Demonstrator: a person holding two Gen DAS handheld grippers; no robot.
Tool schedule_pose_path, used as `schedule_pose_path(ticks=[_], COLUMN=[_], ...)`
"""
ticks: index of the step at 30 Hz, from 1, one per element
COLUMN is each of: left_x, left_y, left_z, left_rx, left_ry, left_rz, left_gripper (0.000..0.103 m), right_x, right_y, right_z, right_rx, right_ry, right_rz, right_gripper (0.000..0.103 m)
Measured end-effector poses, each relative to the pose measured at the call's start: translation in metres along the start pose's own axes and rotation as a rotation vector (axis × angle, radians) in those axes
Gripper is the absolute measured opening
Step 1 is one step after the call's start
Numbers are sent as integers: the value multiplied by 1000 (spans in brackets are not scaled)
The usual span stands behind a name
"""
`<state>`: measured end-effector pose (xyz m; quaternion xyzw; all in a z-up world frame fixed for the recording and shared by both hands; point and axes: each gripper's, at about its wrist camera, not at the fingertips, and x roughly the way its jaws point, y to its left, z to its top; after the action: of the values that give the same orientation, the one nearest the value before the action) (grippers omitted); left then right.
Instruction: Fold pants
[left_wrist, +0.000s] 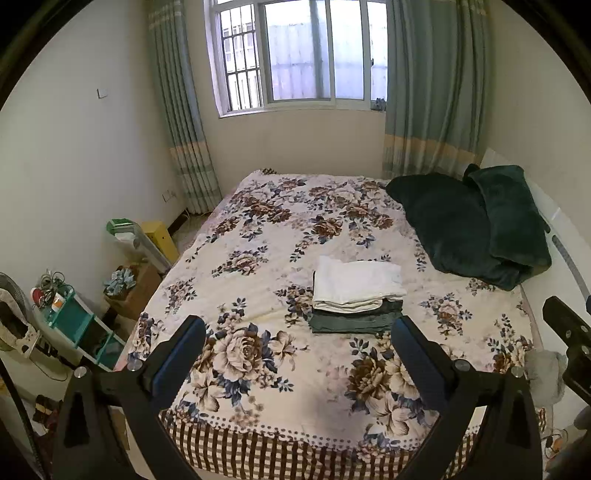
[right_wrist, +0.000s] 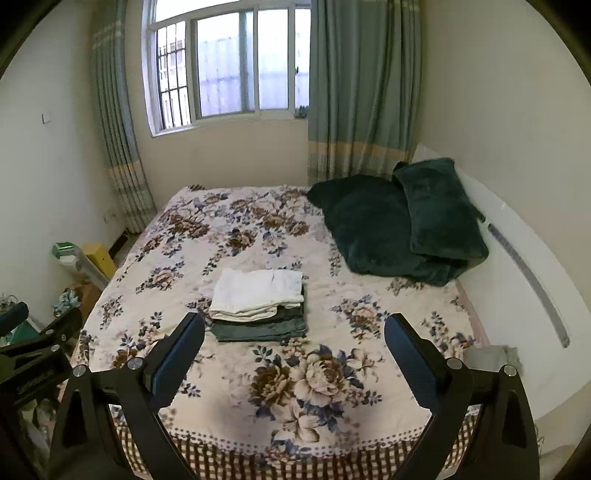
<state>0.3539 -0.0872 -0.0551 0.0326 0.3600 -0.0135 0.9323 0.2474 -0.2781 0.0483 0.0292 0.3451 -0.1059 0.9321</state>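
I see the folded white pants (left_wrist: 356, 282) stacked on dark green pants (left_wrist: 354, 319) mid-frame on the flowered bed (left_wrist: 258, 236), just beyond my left tongs (left_wrist: 299, 332). Both left and right tongs (right_wrist: 293, 332) are spread wide, gripping nothing; I can read no writing.

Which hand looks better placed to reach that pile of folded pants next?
Probably left: the pile sits between the open left tool fingers in its view, but off toward the left finger of the open right tool.

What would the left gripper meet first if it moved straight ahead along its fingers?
Probably the floral bedspread, or the folded white pants topping the dark green pants. The left gripper is open; depth is uncertain.
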Motion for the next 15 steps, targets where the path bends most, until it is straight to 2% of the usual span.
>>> schedule_pose_path(ticks=[6,15], left_x=[15,22], left_y=[-7,-7], left_z=[5,10], left_rx=[23,27], left_ry=[-11,-13], left_rz=[12,8], left_gripper=[103,103], right_x=[40,58], right_y=[3,0], right_z=[-1,-5], right_rx=[-8,4], right_ry=[32,47], right_rz=[-25,-13], right_gripper=[100,100])
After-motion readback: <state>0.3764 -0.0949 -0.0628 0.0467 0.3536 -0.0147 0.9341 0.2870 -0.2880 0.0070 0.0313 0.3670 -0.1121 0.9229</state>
